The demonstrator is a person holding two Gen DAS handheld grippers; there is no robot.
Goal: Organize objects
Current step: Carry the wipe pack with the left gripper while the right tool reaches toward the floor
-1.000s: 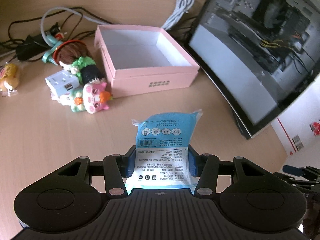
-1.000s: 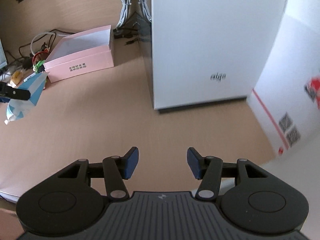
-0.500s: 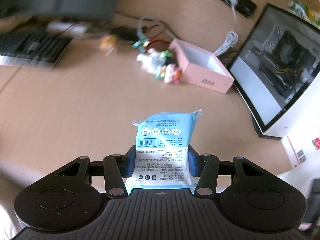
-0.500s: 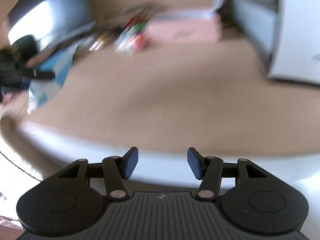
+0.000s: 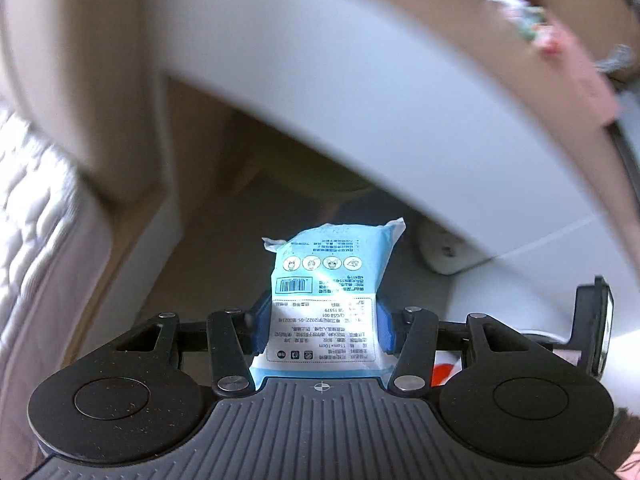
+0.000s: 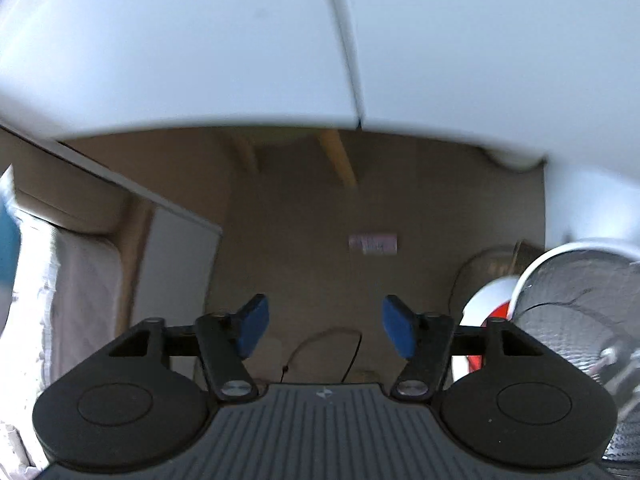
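Note:
A light blue packet [image 5: 326, 296] with a white printed label sticks out forward between the blue pads of my left gripper [image 5: 322, 326], which is shut on it. Both views now look steeply down past the white desk edge [image 5: 360, 92] to the brown floor. The pink box and small toys [image 5: 560, 52] are a blur at the top right of the left wrist view. My right gripper [image 6: 324, 330] holds nothing; its jaws are opening, with only floor and a thin cable [image 6: 324, 348] seen between them.
A white quilted bed or cushion [image 5: 36, 248] lies at the left beside a beige panel. A white bin with a dark liner [image 6: 580, 304] stands at the right of the right wrist view. A small pale label [image 6: 372, 245] lies on the floor.
Both grippers have swung down off the desktop, over its edge, and now look at the floor. The left still grips the blue packet. The right gripper's jaws have widened.

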